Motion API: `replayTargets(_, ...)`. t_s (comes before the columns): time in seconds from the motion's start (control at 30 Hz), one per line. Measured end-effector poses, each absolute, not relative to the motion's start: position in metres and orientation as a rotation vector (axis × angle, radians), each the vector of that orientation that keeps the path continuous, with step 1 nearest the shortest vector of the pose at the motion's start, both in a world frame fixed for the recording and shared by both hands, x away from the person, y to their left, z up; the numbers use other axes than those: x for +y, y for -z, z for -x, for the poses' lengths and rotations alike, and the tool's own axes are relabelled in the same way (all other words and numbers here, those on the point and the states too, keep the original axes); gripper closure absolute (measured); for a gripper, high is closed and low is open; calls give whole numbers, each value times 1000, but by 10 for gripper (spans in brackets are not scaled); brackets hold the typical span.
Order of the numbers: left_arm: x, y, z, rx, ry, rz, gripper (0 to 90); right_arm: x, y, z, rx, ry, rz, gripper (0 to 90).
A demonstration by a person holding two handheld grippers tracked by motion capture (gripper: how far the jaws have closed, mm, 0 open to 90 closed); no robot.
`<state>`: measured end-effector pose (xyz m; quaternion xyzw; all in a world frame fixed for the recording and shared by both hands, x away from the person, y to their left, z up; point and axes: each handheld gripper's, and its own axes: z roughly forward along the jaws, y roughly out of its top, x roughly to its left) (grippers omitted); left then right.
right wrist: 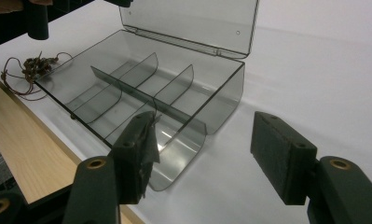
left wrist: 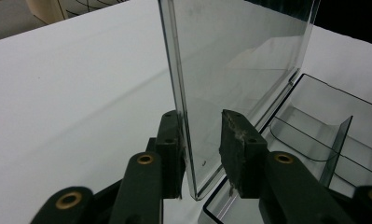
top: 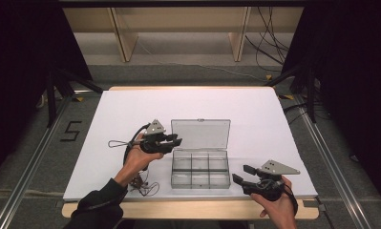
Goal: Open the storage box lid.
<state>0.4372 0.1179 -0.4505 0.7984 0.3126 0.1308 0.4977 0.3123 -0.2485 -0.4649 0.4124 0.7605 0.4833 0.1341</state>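
Observation:
A clear plastic compartment box sits mid-table with its lid raised upright. Dividers split the base into several cells, which look bare. My left gripper is at the lid's left edge. In the left gripper view the lid stands between its jaws: the left pad touches the edge, the right pad stands a little off it, so the gripper is open. My right gripper hovers wide open just right of the box's front right corner, holding nothing.
A tangle of brown cord lies near the front edge, left of the box, also in the right gripper view. A thin wire loop lies left of my left hand. White sheet covers the wooden table.

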Motion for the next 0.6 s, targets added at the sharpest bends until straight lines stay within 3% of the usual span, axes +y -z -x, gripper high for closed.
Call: replayTargets(0.6, 119, 457, -442, 789, -268, -1924, 669, -250, 467, -312, 2214, -1385, -1186, 426)
